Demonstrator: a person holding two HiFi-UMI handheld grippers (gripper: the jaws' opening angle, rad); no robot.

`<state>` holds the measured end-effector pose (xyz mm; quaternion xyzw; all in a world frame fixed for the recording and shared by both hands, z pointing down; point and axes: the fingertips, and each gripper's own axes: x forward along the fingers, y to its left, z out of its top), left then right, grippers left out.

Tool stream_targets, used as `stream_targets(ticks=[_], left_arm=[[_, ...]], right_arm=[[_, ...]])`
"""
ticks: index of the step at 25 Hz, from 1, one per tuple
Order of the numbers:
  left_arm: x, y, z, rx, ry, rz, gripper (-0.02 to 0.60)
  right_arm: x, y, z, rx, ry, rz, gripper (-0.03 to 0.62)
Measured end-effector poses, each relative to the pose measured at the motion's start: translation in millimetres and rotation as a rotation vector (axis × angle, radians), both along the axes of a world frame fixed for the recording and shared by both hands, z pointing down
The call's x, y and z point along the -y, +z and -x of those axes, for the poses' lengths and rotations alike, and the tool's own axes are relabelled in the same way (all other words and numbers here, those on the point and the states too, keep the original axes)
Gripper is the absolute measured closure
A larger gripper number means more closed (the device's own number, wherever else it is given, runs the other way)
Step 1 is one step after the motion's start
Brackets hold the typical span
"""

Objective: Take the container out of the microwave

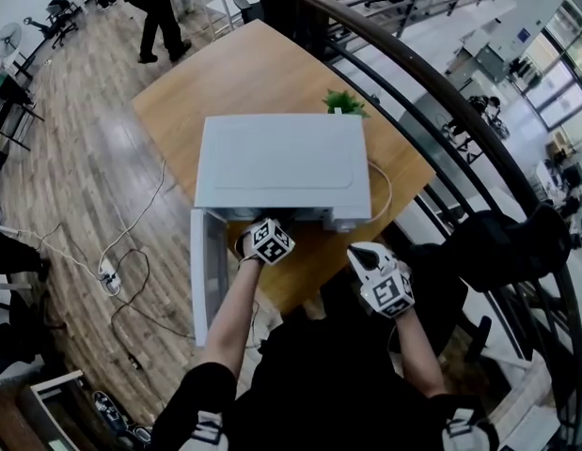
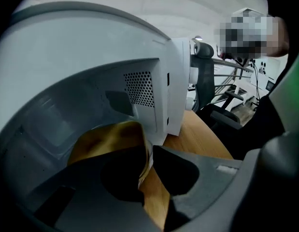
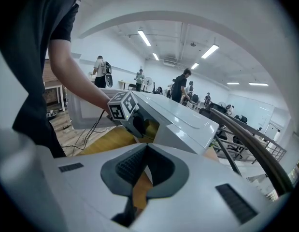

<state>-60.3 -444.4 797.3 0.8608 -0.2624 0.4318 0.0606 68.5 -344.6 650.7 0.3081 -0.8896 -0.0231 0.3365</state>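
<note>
One container (image 2: 108, 137) inside the microwave (image 2: 91, 57) — left tongs (image 2: 149, 147) clamped on its edge.

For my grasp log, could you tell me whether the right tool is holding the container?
No, the right tool is shut on nothing, well outside the microwave.

Bright, even ceiling-strip light; fisheye bending and dark vignetted corners; the near foreground is soft and shadowed.

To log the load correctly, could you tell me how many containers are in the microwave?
1: a yellow-brown container inside the white microwave, its rim clamped by the left gripper; others may be hidden.
</note>
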Motion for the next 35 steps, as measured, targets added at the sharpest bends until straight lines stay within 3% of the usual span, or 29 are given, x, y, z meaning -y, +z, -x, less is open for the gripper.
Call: stream_targets(ticks=[2, 18, 35], left_arm=[[0, 1, 0, 0.011, 0.005, -0.002, 0.551], [-15, -7, 4, -0.03, -0.014, 0.005, 0.557], [-89, -25, 8, -0.016, 0.048, -0.027, 0.557]], right_arm=[[-3, 4, 0, 0.004, 0.006, 0.009, 0.595], [-8, 0, 14, 0.01, -0.032, -0.007, 0.595], [-31, 0, 48, 0.034, -0.065, -0.042, 0.595]])
